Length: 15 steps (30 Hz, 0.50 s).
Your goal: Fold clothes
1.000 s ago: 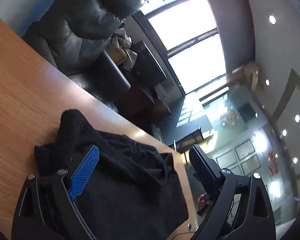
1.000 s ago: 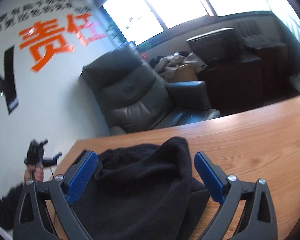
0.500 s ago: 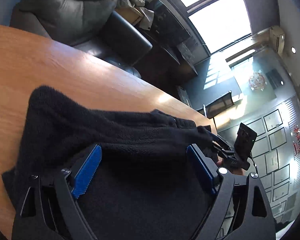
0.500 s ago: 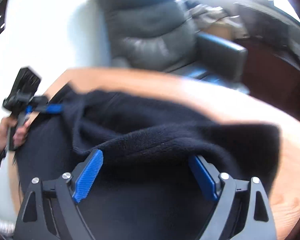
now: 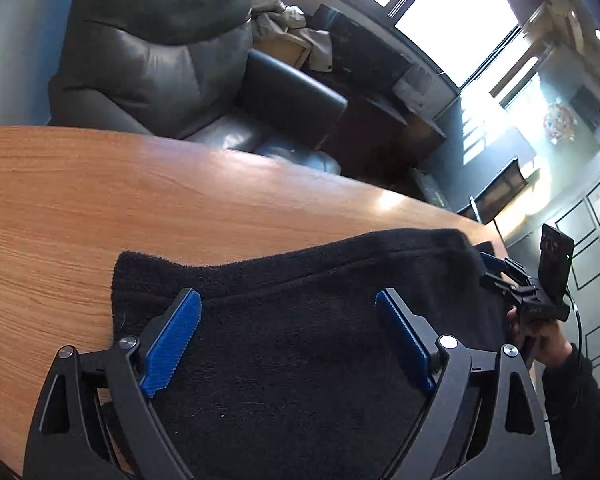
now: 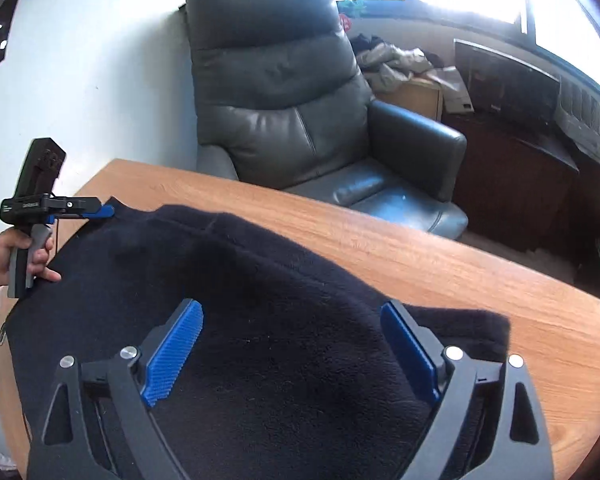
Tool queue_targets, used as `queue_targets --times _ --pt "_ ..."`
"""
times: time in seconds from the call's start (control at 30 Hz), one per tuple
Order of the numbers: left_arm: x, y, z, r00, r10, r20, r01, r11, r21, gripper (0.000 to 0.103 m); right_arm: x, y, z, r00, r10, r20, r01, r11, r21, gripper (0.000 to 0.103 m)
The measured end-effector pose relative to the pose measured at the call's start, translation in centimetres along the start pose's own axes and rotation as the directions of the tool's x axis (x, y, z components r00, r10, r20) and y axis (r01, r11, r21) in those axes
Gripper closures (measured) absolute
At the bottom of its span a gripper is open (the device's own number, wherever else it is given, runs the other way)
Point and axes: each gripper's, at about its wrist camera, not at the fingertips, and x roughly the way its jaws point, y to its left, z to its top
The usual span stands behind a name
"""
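Hovering wide-jawed over black fleece garment (image 5: pixel 300 360) on wooden table (image 5: pixel 100 200): left gripper (image 5: pixel 288 340), right gripper (image 6: pixel 292 344); armchair (image 6: pixel 292 112) at 12 o'clock.

Each gripper consists of a matte black frame with triangular cut-outs and silver round-head screws at the pivots. The left gripper (image 5: pixel 288 336) and the right gripper (image 6: pixel 292 344) each carry two fingers (image 5: pixel 172 338) faced with ribbed blue pads. Behind the blue fingertips, each unit has a black handle body with a grey trigger grip and an upright black module. A thin black cable runs from the handle. The hand (image 6: pixel 4 252) shows bare skin and a dark sleeve.
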Motion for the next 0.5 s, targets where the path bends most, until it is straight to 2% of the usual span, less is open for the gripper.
queue_targets --times 0.07,0.13,0.17,0.23,0.27,0.33,0.4,0.43,0.5 --pt "0.2 0.0 -0.7 1.000 0.027 -0.003 -0.027 0.999 0.034 0.013 0.9 -3.7 -1.2 0.997 -0.071 -0.043 0.077 0.985 0.152 0.009" --pt "-0.1 -0.5 -1.2 1.000 0.031 0.005 -0.031 0.997 0.071 0.013 -0.3 -7.0 -2.8 0.991 -0.132 -0.029 0.135 0.956 0.261 0.009" --pt "-0.4 -0.7 -1.4 0.999 0.035 0.011 -0.036 0.996 0.083 0.013 -1.2 -7.9 -3.4 0.980 -0.197 -0.026 0.196 0.940 0.278 0.009" --pt "-1.3 -1.4 -1.7 1.000 -0.003 0.024 0.001 0.996 0.093 0.013 -3.3 -9.9 -4.7 0.930 -0.364 -0.048 0.362 0.885 0.294 0.009" --pt "-2.2 -2.6 -2.1 0.999 -0.030 0.027 0.027 0.993 0.119 0.013 -4.5 -10.6 -5.6 0.923 -0.381 -0.051 0.377 0.870 0.318 0.009" --pt "-3.8 -4.8 -2.9 0.996 -0.086 0.032 0.079 0.982 0.170 0.013 -7.1 -10.8 -7.0 0.929 -0.370 -0.026 0.356 0.869 0.345 0.010" --pt "-5.5 -7.2 -4.1 0.988 -0.154 0.032 0.143 0.965 0.222 0.012 -9.7 -7.9 -7.6 0.946 -0.319 0.054 0.292 0.913 0.285 0.009" --pt "-5.8 -8.3 -4.8 0.984 -0.174 0.026 0.162 0.956 0.244 0.011 -10.6 -6.1 -7.8 0.960 -0.264 0.090 0.235 0.940 0.249 0.009" --pt "-5.0 -9.9 -6.0 0.987 -0.159 -0.017 0.158 0.955 0.250 0.011 -11.0 -1.8 -8.4 0.985 -0.122 0.120 0.103 0.983 0.152 0.008"
